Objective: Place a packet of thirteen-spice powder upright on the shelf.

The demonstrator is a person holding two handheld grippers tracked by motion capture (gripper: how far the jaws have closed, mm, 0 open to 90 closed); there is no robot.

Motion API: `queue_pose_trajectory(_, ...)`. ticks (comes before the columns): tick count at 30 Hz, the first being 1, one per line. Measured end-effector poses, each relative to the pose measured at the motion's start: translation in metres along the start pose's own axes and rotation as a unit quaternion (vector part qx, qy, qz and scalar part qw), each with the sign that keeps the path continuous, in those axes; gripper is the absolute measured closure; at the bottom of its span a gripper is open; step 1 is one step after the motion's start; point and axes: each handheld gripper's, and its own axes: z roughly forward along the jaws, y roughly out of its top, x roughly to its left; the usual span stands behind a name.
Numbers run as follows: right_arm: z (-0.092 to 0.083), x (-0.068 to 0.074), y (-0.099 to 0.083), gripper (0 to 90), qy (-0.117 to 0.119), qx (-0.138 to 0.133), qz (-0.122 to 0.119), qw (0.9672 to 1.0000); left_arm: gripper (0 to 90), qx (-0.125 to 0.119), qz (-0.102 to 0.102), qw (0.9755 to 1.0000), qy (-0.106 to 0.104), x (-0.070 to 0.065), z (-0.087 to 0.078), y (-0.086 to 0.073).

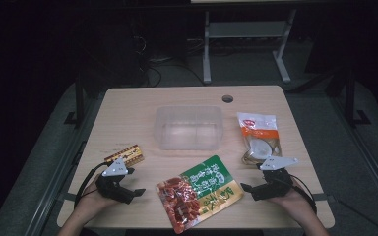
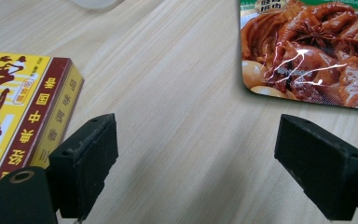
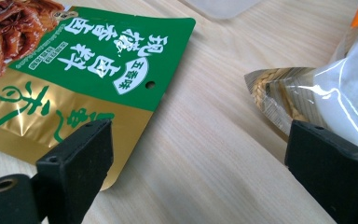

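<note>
Left claw [image 2: 196, 158] sits wide open with nothing but bare wooden table [image 2: 177, 93] between its two black jaws. A yellow and maroon box [image 2: 23, 107] lies just beside the left jaw, and the glossy food pouch [image 2: 312, 51] sits up past the right one, not touching it.

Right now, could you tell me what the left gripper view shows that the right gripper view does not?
Left gripper view: the yellow and maroon box beside its left jaw, plus the food-photo end of the green seasoning pouch. Right gripper view: the clear bag of white powder by its right jaw, and the pouch's green and gold lettered end. Both share that pouch, the wooden table, a corner of the clear plastic container, and open, empty jaws.
</note>
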Motion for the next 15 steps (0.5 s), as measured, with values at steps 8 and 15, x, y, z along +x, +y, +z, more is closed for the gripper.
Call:
queue_pose_trajectory(8,-0.002,0.001,0.001,7.8,0.002,-0.003,-0.002,1.0,13.2,0.006,-0.005,1.0,0.005,0.005,-0.008,0.003)
queue_pose_trajectory(15,-0.004,0.0,0.002,7.8,-0.004,-0.011,0.0,0.9999,13.8,-0.002,-0.017,0.9998,0.014,0.013,-0.017,0.006)
